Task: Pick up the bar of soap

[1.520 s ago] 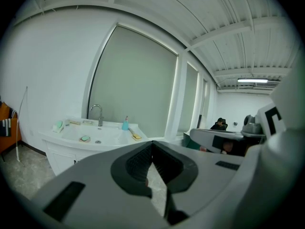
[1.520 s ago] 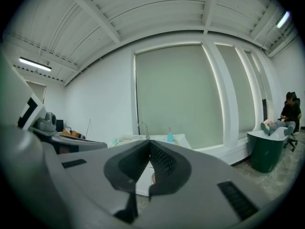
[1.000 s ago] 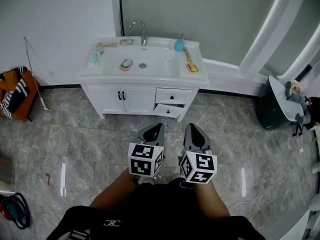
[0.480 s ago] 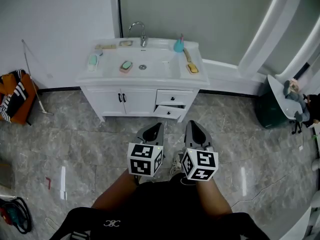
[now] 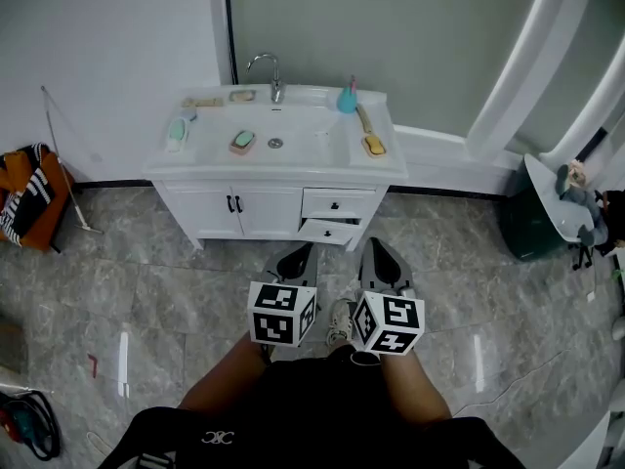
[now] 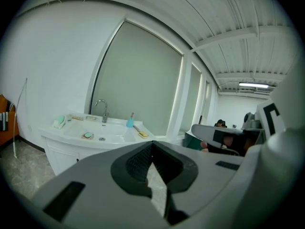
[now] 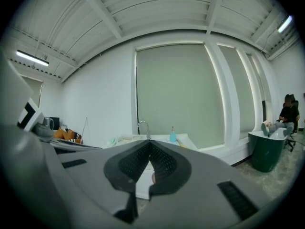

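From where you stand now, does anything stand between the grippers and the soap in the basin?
Nothing visible does. Only floor lies between the left gripper, the right gripper and the vanity; the soap lies uncovered in its basin. One drawer is ajar.

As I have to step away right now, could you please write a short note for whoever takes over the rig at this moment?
Left tool: shut, empty.
Right tool: shut, empty.
Both are low in front of the person, pointing at the vanity, well short of it.
Soap: green bar on a pink dish in the basin, beside the drain; a second greenish piece lies at the vanity's left end.
Done: nothing picked up.
Left: walk up, open a tool, grasp the bar, lift it.
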Available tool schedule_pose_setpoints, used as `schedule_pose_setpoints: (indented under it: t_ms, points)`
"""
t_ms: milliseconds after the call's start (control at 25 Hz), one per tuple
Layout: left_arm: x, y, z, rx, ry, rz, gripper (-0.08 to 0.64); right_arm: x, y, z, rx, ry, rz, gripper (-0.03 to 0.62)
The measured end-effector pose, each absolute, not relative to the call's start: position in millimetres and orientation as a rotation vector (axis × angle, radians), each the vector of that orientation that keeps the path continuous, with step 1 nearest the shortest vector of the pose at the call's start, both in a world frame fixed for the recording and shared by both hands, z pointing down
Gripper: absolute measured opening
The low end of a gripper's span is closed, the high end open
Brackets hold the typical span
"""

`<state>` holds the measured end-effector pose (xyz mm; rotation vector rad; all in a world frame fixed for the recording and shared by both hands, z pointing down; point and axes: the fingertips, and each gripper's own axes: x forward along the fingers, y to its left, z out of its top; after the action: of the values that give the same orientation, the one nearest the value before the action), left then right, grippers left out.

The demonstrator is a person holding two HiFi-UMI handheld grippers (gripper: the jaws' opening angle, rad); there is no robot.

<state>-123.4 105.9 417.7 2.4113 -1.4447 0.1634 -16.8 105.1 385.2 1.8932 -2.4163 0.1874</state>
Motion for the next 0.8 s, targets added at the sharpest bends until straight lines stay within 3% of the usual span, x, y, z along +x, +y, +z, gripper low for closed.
schedule_pose_setpoints:
  t_ms: [800]
  points:
    - [-67.6, 2.7, 440.4, 2.411, -1.421, 0.287, 0.008, 38.1, -8.6, 408.2, 1.910, -2.426, 0.325, 0.006]
